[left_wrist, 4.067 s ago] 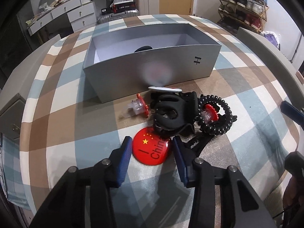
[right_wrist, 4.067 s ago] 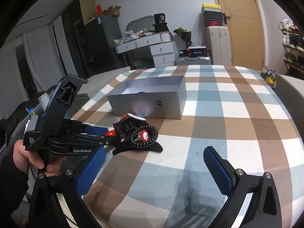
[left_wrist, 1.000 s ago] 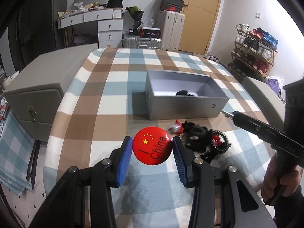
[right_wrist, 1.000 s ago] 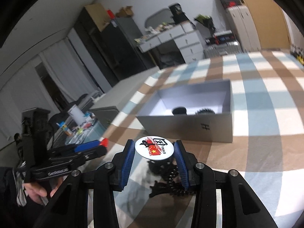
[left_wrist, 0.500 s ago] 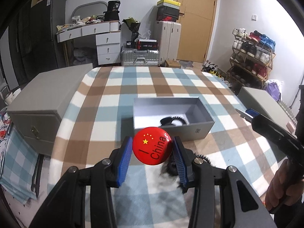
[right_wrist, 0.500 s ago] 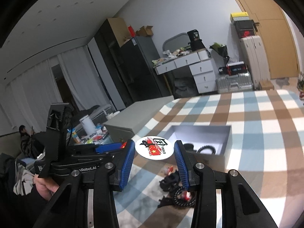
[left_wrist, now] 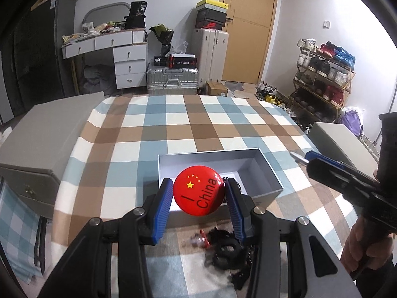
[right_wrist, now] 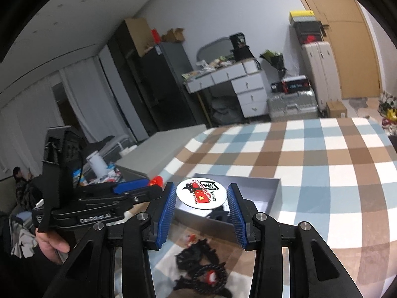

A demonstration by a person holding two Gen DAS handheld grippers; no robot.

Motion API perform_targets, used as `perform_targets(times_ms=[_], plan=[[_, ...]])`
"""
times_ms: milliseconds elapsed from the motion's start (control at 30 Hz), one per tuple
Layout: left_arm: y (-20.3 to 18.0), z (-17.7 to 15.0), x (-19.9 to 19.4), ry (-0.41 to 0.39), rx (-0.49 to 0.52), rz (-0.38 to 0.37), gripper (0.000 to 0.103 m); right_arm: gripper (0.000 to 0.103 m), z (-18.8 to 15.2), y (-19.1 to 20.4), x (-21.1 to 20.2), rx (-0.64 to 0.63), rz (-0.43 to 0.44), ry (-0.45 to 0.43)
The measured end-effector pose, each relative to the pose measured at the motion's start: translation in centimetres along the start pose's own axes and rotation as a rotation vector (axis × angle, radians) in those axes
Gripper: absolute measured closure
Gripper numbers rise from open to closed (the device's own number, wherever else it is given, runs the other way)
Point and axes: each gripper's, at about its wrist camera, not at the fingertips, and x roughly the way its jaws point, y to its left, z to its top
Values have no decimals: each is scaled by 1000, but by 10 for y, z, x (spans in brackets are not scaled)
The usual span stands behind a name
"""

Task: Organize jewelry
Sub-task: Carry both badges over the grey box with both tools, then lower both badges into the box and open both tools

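My left gripper is shut on a round red badge with yellow stars and the word China. It holds the badge in the air over the near wall of the open grey box. My right gripper is shut on a round white badge with a red flag print, held above the same grey box. A black item lies inside the box, mostly hidden. Black claw clips and a coiled hair tie with red pieces lie on the cloth in front of the box; they also show in the right wrist view.
The checked tablecloth covers the table. A grey cabinet stands at the table's left edge and another grey block at its right. The right gripper body reaches in from the right. The left gripper body sits left.
Both grippers have lifted higher with their badges and now hang over the box. The clip pile has dropped lower in both views.
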Motion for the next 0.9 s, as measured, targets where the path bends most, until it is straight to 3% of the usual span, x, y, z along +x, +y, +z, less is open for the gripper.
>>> perform_targets(times_ms=[400,900], plan=[[3,14,47,74,-13,-102,66,62,11,-19,54,-14,-52,85],[6,15,74,126,-18,-162,66,62,7,-39,87,-5,-91,167]])
